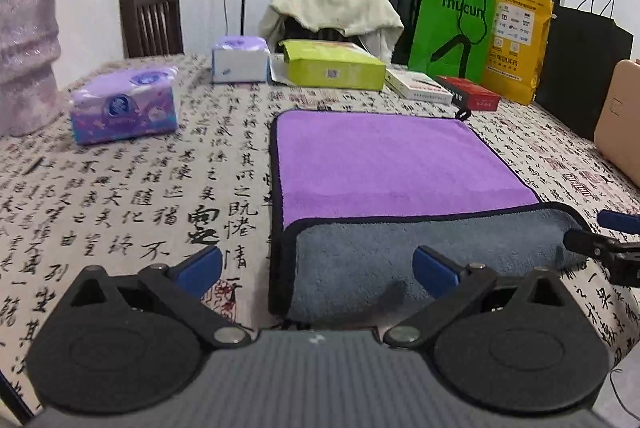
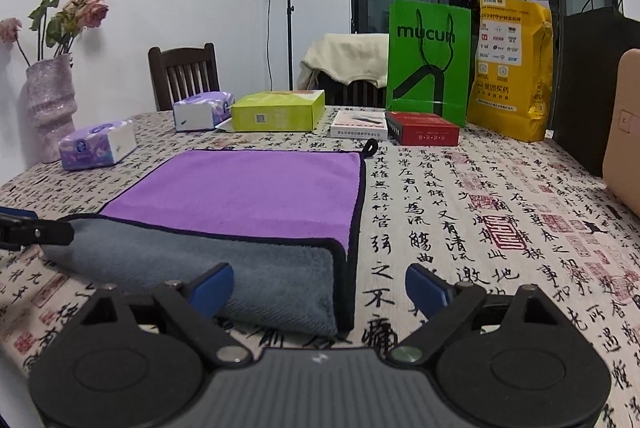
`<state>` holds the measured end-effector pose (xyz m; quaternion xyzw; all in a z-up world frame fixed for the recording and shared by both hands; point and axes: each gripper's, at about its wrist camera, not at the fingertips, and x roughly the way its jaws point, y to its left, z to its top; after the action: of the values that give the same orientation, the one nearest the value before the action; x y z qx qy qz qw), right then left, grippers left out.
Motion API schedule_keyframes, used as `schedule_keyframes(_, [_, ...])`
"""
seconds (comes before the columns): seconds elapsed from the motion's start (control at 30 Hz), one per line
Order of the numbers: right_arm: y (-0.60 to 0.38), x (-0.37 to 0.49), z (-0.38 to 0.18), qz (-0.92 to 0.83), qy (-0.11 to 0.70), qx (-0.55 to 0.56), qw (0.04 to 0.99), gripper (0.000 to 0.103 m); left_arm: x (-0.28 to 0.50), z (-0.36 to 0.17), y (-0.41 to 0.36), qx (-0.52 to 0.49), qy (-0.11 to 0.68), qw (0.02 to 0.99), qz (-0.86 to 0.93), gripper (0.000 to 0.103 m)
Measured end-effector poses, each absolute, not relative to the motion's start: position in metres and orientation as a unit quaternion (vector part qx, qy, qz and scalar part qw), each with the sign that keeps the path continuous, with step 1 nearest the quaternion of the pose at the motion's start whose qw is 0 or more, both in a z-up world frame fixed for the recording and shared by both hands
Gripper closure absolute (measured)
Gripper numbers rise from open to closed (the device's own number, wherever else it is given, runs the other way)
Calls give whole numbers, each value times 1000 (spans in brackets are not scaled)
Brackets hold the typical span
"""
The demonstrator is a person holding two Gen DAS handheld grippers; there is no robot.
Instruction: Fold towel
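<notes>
Table (image 2: pixel 500 196): I see a calligraphy-print cloth covering it; boxes, tissue packs and paper bags line the far edge, well apart from my work area

Towel (image 1: pixel 384 164): purple face up, lying flat on the table ahead of both grippers; its near edge is turned over onto itself as a grey band (image 1: pixel 400 260) edged with black piping, so I judge one partial fold is in and the rest is not yet done

Long axis: the grey folded band runs left to right across my view, square to the way both grippers point; the purple part stretches away from me toward the boxes; a small hanging loop (image 2: pixel 370 147) sits at the far right corner

Left gripper (image 1: pixel 318 270): fingers spread wide and holding nothing; it sits just beside the near left corner of the band, one blue pad (image 1: pixel 434 270) over the grey cloth and the other over bare tablecloth

Right gripper (image 2: pixel 320 288): also spread wide and empty; it straddles the near right corner, left pad above the grey band, right pad above the tablecloth

Which is nearer: I judge them about level, each just short of its own corner; neither is touching the cloth as far as I can tell

Next move, my guess: each gripper closes on its own corner of the band and carries it away from me toward the far edge
</notes>
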<state>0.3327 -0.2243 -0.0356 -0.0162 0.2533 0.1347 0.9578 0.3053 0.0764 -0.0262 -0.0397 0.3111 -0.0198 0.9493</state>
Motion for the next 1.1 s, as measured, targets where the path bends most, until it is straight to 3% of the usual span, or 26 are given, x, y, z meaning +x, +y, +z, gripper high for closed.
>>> schedule_keyframes(0.07, [-226, 340, -37, 139, 259, -11, 956, 17, 311, -26, 80, -47, 319, 946, -25, 0])
schedule_keyframes(0.2, [-228, 355, -39, 152, 273, -5, 950, 35, 320, -24, 82, -47, 324, 944, -37, 1])
schedule_keyframes(0.33, [-228, 364, -39, 161, 280, -4, 946, 55, 327, -23, 85, -55, 335, 940, -44, 26])
schedule_keyframes(0.47, [-228, 370, -41, 173, 287, -4, 942, 61, 335, -28, 89, -60, 356, 932, -43, 55])
schedule_keyframes(0.53, [-227, 371, -42, 179, 291, -5, 940, 69, 335, -29, 90, -57, 357, 932, -41, 61])
schedule_keyframes(0.57, [-227, 372, -42, 181, 292, -5, 939, 72, 335, -28, 90, -56, 357, 932, -42, 70])
schedule_keyframes(0.63, [-227, 372, -42, 185, 295, -7, 937, 87, 335, -27, 90, -55, 359, 930, -48, 74])
schedule_keyframes(0.83, [-229, 374, -41, 188, 298, -11, 936, 97, 336, -26, 91, -53, 361, 930, -51, 93])
schedule_keyframes(1.1, [-228, 376, -27, 194, 284, -24, 939, 98, 340, -13, 94, -49, 357, 931, -57, 96])
